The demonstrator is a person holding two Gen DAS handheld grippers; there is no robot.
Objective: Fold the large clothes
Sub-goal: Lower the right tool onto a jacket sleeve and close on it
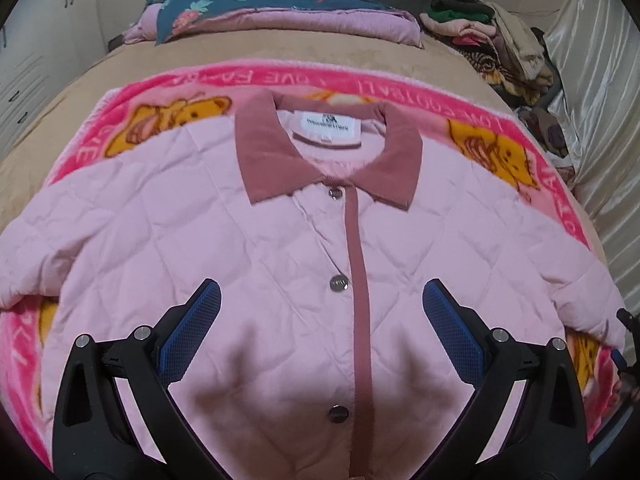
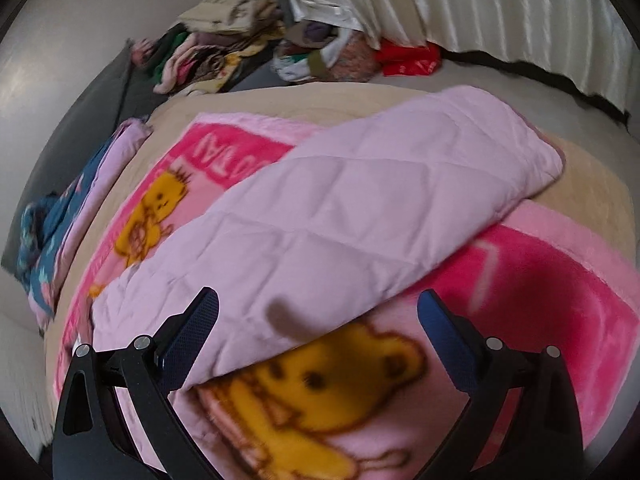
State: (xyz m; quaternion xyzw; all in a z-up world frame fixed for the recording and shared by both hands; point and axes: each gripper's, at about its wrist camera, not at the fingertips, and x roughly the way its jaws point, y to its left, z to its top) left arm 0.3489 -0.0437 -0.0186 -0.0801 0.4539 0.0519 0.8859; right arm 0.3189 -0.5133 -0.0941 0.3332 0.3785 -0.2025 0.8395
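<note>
A light pink quilted jacket (image 1: pixel 208 240) lies flat and buttoned on a pink cartoon-bear blanket (image 1: pixel 500 152), its darker pink collar (image 1: pixel 332 148) at the far end. My left gripper (image 1: pixel 322 294) hovers open over the jacket's chest, near the silver buttons (image 1: pixel 339 283), holding nothing. In the right wrist view one sleeve (image 2: pixel 360 208) stretches out to the upper right across the blanket (image 2: pixel 560 292). My right gripper (image 2: pixel 318 300) is open above the sleeve's near part and a yellow bear print, with nothing between its fingers.
The blanket covers a tan bed (image 1: pixel 280 60). Folded pink and teal bedding (image 1: pixel 260 12) sits at the head. Piles of mixed clothes (image 2: pixel 224 52) and a red bag (image 2: pixel 412 58) lie beside the bed. A white curtain (image 2: pixel 480 8) hangs on the right side.
</note>
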